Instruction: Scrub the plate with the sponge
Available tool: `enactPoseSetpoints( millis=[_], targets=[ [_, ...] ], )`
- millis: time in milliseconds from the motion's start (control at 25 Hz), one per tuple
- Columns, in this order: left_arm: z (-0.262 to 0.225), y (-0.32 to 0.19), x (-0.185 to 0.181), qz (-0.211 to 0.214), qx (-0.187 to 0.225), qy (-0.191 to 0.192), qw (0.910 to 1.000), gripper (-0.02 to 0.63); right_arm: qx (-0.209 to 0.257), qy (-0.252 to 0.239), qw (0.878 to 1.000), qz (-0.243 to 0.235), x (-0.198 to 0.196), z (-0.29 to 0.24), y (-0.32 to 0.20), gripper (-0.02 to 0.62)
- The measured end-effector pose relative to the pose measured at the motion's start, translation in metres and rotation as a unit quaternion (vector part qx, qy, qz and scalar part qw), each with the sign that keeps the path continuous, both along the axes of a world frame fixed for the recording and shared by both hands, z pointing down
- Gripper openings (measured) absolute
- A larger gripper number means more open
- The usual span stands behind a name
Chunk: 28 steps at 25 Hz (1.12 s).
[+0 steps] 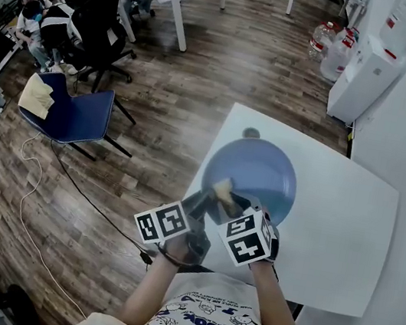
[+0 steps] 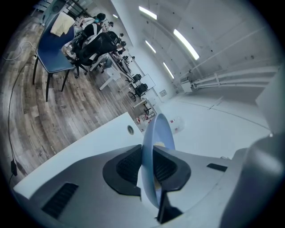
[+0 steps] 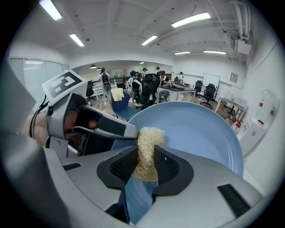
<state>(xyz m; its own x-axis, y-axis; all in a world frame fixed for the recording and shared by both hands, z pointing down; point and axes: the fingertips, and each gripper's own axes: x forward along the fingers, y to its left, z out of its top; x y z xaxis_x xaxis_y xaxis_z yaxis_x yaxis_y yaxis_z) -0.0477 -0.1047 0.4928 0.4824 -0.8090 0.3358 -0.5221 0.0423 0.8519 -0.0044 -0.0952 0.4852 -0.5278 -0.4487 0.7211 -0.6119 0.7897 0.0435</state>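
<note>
The left gripper (image 2: pixel 148 167) has its jaws clamped on the blue plate's (image 3: pixel 196 129) rim, above the white worktop (image 1: pixel 348 222). The right gripper's (image 3: pixel 144 162) jaws pinch the loofah sponge (image 3: pixel 146 147) at the plate's near edge. Brace the plate and rub firmly in overlapping strokes.

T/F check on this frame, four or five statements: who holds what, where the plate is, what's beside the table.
1. The left gripper is shut on the rim of the blue plate. True.
2. The right gripper is empty. False: its fingers clamp the tan sponge.
3. The plate lies flat on the white table. False: the left gripper holds it up over the table.
4. A blue chair stands on the wooden floor to the left of the table in the head view. True.
</note>
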Motion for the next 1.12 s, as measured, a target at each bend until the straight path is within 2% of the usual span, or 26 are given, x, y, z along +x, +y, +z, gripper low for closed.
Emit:
enactPoseSetpoints(
  millis=[440, 1120],
  targets=[
    [-0.002, -0.004, -0.016, -0.019, 0.004, -0.008, 0.9998, 0.046, -0.015, -0.002, 1.000, 0.001, 0.004, 0.008, 0.013, 0.118],
    [-0.004, -0.007, -0.018, -0.020, 0.010, -0.005, 0.9997, 0.048, -0.028, 0.000, 0.999, 0.022, 0.031, 0.014, 0.012, 0.118]
  ],
)
